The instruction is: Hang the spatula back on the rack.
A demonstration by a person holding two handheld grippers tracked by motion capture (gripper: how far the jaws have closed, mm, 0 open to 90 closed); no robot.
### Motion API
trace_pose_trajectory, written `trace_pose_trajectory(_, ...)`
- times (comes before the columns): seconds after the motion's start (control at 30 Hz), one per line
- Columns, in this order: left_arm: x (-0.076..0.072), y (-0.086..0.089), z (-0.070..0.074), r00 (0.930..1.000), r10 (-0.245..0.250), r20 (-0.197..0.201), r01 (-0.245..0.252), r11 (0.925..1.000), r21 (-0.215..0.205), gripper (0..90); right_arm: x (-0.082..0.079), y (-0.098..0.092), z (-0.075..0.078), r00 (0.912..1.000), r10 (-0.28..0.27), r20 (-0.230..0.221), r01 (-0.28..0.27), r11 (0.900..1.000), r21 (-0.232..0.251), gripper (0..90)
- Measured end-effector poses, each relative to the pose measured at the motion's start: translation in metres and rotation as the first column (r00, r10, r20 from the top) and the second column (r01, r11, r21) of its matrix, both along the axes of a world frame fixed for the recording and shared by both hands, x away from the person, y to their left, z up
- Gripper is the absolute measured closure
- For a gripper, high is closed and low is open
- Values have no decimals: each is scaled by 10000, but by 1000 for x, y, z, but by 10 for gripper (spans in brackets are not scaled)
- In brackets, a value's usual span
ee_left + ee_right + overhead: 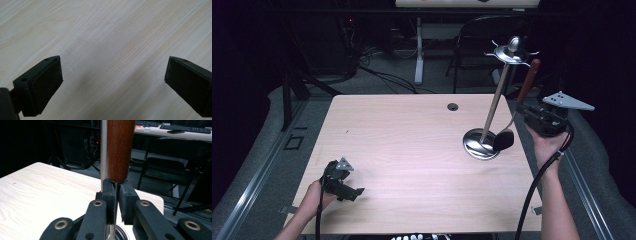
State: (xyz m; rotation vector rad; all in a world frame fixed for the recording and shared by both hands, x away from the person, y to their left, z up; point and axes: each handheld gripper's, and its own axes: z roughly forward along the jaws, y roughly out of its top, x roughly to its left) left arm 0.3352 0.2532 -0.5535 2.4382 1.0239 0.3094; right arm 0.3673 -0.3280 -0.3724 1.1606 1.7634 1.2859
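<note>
A metal utensil stand [494, 107] with hooks at its top and a round base [480, 144] rises at the table's right side. A utensil with a brown wooden handle [529, 80] and a black head [503, 140] hangs tilted beside it, the head low over the base. My right gripper [523, 111] is shut on the utensil's thin metal shank just below the handle. In the right gripper view the pads [110, 192] squeeze that shank under the wooden handle [120, 150], and the stand's pole [103, 150] runs just left of it. My left gripper [354, 192] rests open at the table's near left, jaws wide apart [112, 80] over bare wood.
The light wooden table [412, 150] has a small cable hole [453, 106] near its far edge. A dark folding chair [482, 40] stands behind the table, seen too in the right gripper view [165, 170]. Floor cables and a table leg lie beyond the far edge.
</note>
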Motion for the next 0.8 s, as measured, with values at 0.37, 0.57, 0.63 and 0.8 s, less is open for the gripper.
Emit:
trace_pose_trajectory(0.37,0,1,0,10000,20,-28,-19,10000,34,13,6,4,-1,9992,371,-157,-371,9993,-14,843)
trace_pose_trajectory(0.57,-1,2,-1,10000,54,-14,-54,10000,47,13,7,6,0,9990,398,-200,-398,9992,-11,843)
trace_pose_trajectory(0.63,-1,2,-1,10000,73,-7,-73,10000,37,13,8,6,1,9990,372,-236,-372,9993,-16,843)
trace_pose_trajectory(0.8,-2,3,0,10000,71,-17,-70,9999,82,13,10,8,0,9987,340,-367,-343,9994,-54,842)
